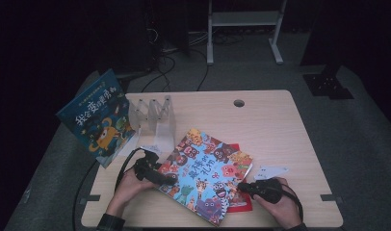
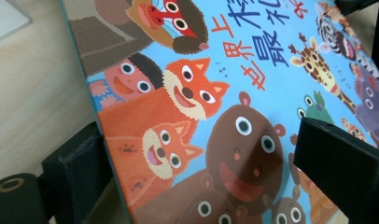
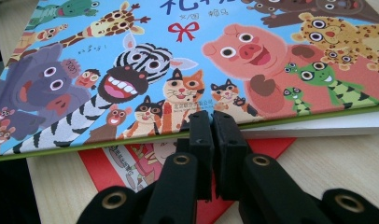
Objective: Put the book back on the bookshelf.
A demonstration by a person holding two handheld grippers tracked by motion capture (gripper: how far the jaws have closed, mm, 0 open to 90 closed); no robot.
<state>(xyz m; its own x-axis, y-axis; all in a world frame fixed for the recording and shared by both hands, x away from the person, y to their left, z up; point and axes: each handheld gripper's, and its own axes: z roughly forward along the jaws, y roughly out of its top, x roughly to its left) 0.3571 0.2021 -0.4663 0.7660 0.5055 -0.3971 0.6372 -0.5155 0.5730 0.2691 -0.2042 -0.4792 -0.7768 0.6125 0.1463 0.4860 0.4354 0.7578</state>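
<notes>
Your left gripper (image 1: 170, 179) sits at the near-left edge of the blue animal picture book (image 1: 206, 175), which lies flat near the front-centre of the worktop (image 1: 280, 130), angled w/ one corner toward you. In the left gripper view the jaws stand spread, one to the left of the book's edge, the other over the cover on the right; pads not pressing on the cover as far as can be seen. Your right gripper (image 1: 241, 186) is at the book's near-right edge, jaws pressed together w/ nothing between them; in the right gripper view the tips point at the book's green-edged side, just above a red book (image 3: 145, 161) that lies under the blue one and sticks out toward you. Whether the tips touch the blue book's edge: cannot tell. Your right hand (image 1: 280, 204) rests on the worktop behind that gripper. A small white card (image 1: 270, 172) lies just right of the books, apart from them. At the rear-left a clear acrylic book stand (image 1: 155, 118) stands upright; a second blue book (image 1: 98, 118) leans tilted at the worktop's left edge, beside the stand. A round cable hole (image 1: 239, 103) sits near the far edge.
</notes>
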